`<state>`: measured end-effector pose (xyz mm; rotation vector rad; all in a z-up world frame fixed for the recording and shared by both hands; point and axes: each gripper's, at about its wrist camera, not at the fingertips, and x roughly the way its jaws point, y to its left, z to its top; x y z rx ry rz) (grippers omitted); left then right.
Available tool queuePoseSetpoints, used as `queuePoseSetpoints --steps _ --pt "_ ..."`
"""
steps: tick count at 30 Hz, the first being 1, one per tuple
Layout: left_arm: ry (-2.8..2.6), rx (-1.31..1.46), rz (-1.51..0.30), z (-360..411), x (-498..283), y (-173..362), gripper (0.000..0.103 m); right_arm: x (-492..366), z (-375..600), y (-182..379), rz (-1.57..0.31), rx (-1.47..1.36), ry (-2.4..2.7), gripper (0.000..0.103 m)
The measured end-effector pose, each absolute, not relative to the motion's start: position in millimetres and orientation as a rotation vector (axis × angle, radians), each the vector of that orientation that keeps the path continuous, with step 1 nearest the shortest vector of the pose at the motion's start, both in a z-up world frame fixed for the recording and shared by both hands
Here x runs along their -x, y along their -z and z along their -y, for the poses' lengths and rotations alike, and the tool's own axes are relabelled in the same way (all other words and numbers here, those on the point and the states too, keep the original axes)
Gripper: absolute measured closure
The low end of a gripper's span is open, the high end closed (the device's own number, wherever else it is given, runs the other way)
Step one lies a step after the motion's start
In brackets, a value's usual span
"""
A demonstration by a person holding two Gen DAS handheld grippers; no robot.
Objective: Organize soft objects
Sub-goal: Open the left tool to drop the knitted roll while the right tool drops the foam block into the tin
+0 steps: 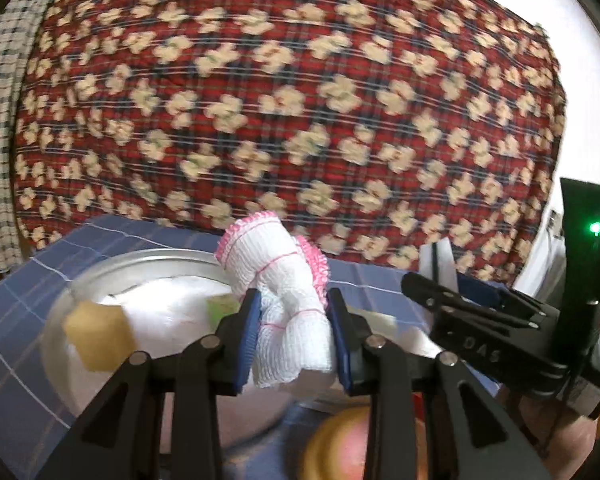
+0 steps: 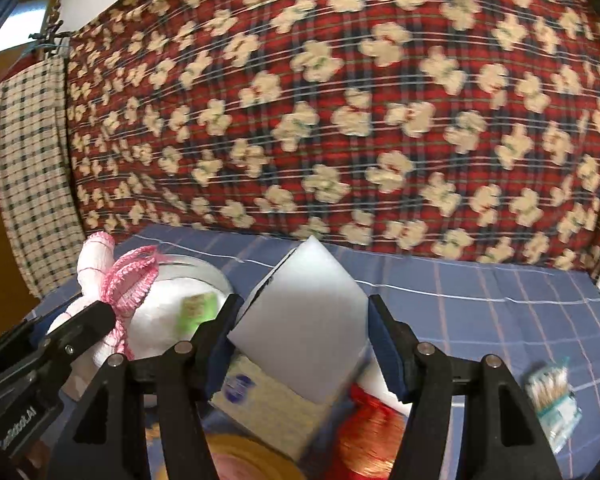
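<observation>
Left gripper clenches the white cloth; right gripper grasps a foam block, whose tilted corner hold may slip

A round yellow-rimmed object is cut off by the bottom edge and crossed by the left gripper, too blurred to identify. Motion blur smears a tan block in the metal bowl. In the right wrist view, a small packet is unreadable.
</observation>
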<state>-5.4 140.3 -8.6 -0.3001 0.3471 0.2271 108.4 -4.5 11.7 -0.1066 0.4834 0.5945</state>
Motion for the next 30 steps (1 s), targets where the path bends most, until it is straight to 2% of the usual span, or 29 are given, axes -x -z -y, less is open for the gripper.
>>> queuePoseSetpoints --steps 16,22,24,25,27,28,30 --pt "-0.399 0.286 -0.475 -229 2 30 0.071 -110 -119 19 -0.679 0.292 -0.737 0.039" --pt "-0.417 0.288 -0.5 -239 1 36 0.069 -112 -126 31 -0.73 0.28 -0.753 0.033" --pt "-0.432 0.28 -0.505 -238 2 37 0.06 -113 -124 31 -0.734 0.267 -0.744 0.024" --pt "-0.44 0.28 -0.501 -237 3 37 0.054 -112 -121 29 -0.725 0.261 -0.74 0.023" --pt "-0.446 0.278 -0.485 -235 5 35 0.036 -112 -115 25 -0.71 0.244 -0.738 0.023" --pt "-0.448 0.277 -0.477 -234 7 33 0.033 -112 -111 23 -0.707 0.233 -0.737 0.023" --pt "-0.461 0.274 -0.465 -231 10 30 0.02 -112 -102 20 -0.699 0.201 -0.739 0.022"
